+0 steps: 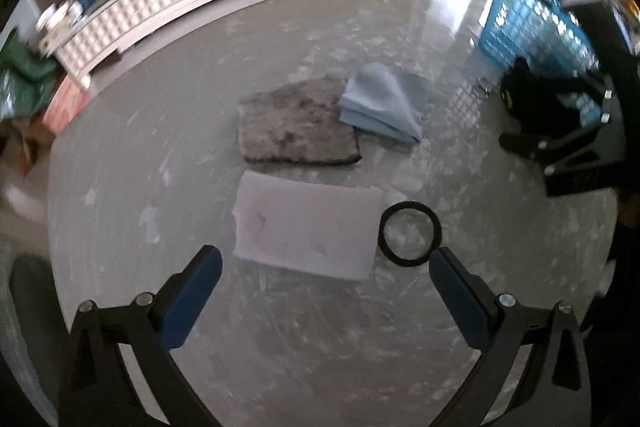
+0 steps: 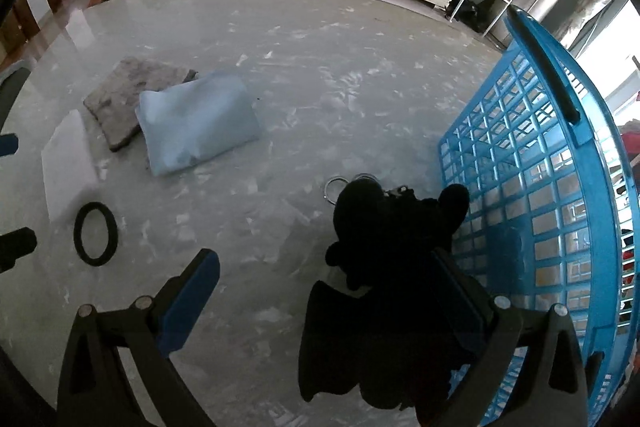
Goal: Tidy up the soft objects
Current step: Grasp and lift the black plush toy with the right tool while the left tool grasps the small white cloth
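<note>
- Hovering above the marble floor [image 1: 320,327], the left gripper [image 1: 326,267] has its jaws spread wide and holds nothing.
- A white pad [image 1: 308,227] lies just past its fingertips at 12 o'clock; a black ring [image 1: 410,231] sits beside the pad at 1 o'clock.
- Beyond the pad lie a grey shaggy mat [image 1: 296,123] and a folded light-blue cloth [image 1: 384,103], edges touching.
- The right gripper [image 2: 328,291] is also wide open; a black plush toy [image 2: 392,247] rests against its right finger, though whether it is gripped cannot be told.
- The toy sits beside a blue basket [image 2: 540,167] at 2 o'clock.
</note>
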`<control>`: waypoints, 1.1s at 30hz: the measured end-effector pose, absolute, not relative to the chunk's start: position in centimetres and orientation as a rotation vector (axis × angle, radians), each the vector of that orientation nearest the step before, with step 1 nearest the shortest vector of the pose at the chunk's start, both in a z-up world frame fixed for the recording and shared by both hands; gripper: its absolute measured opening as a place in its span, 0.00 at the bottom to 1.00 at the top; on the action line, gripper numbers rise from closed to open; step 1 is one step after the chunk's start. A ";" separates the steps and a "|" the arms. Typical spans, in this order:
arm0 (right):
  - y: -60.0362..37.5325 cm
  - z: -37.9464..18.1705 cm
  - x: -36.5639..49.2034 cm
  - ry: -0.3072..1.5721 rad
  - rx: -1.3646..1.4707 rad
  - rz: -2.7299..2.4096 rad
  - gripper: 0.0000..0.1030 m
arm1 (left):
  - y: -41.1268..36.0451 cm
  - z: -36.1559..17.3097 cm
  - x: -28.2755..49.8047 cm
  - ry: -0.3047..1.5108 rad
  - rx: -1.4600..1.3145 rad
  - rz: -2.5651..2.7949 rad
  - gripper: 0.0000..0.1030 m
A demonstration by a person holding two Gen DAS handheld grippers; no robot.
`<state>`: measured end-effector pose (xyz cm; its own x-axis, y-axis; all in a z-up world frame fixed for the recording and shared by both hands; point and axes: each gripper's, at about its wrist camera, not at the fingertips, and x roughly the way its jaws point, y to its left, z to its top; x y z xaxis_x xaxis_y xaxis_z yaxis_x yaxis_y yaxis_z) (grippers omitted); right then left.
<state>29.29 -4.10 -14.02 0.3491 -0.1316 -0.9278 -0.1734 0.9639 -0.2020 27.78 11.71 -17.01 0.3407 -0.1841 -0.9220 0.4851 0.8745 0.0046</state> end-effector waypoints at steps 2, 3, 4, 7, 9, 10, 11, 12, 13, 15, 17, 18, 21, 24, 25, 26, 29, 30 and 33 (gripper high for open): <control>-3.7 -14.4 29.8 1.221 -0.282 0.027 1.00 | 11.8 -17.5 28.3 1.150 0.311 -0.444 0.98; -3.7 -14.5 30.1 1.223 -0.282 0.027 1.00 | 11.7 -17.9 28.6 1.158 0.311 -0.451 0.94; -3.7 -14.5 30.2 1.223 -0.280 0.027 1.00 | 11.6 -18.2 28.7 1.164 0.314 -0.461 0.88; -4.0 -14.4 30.4 1.226 -0.272 0.029 1.00 | 11.3 -19.3 29.0 1.171 0.342 -0.471 0.79; -4.2 -14.4 30.5 1.213 -0.264 0.063 1.00 | 11.2 -19.4 28.9 1.159 0.358 -0.476 0.78; -4.2 -14.4 30.5 1.212 -0.264 0.063 1.00 | 11.1 -19.3 28.9 1.157 0.358 -0.480 0.78; -4.3 -14.5 30.6 1.213 -0.264 0.061 1.00 | 11.2 -19.3 28.9 1.156 0.354 -0.484 0.77; -4.4 -14.5 30.6 1.211 -0.263 0.062 1.00 | 11.2 -19.4 28.8 1.156 0.357 -0.481 0.73; -4.5 -14.6 30.7 1.212 -0.261 0.058 1.00 | 11.3 -19.4 28.8 1.158 0.361 -0.475 0.72; -4.4 -14.7 30.7 1.211 -0.265 0.051 1.00 | 11.2 -19.6 29.0 1.163 0.365 -0.473 0.70; -4.3 -14.9 30.8 1.208 -0.277 0.044 1.00 | 11.1 -19.6 28.9 1.159 0.374 -0.466 0.69; -4.2 -15.0 30.8 1.207 -0.281 0.044 1.00 | 11.0 -19.6 28.9 1.160 0.374 -0.461 0.67; -4.0 -15.3 30.9 1.210 -0.299 0.042 1.00 | 11.3 -19.5 29.1 1.169 0.346 -0.453 0.62; -3.8 -15.6 30.8 1.211 -0.314 0.046 0.94 | 12.0 -19.3 29.0 1.173 0.308 -0.444 0.56; -3.9 -15.6 30.8 1.206 -0.318 0.041 0.83 | 12.1 -19.2 28.9 1.172 0.298 -0.440 0.52; -3.9 -15.4 30.7 1.193 -0.321 0.034 0.68 | 12.3 -19.1 28.9 1.173 0.286 -0.436 0.51; -4.6 -14.5 30.8 1.145 -0.318 0.008 0.36 | 12.6 -18.7 28.8 1.172 0.260 -0.432 0.40; -4.7 -14.3 30.9 1.135 -0.317 0.005 0.35 | 12.5 -18.4 28.6 1.166 0.243 -0.443 0.29; -4.6 -14.0 31.0 1.125 -0.318 0.034 0.29 | 12.0 -18.1 28.2 1.165 0.235 -0.438 0.08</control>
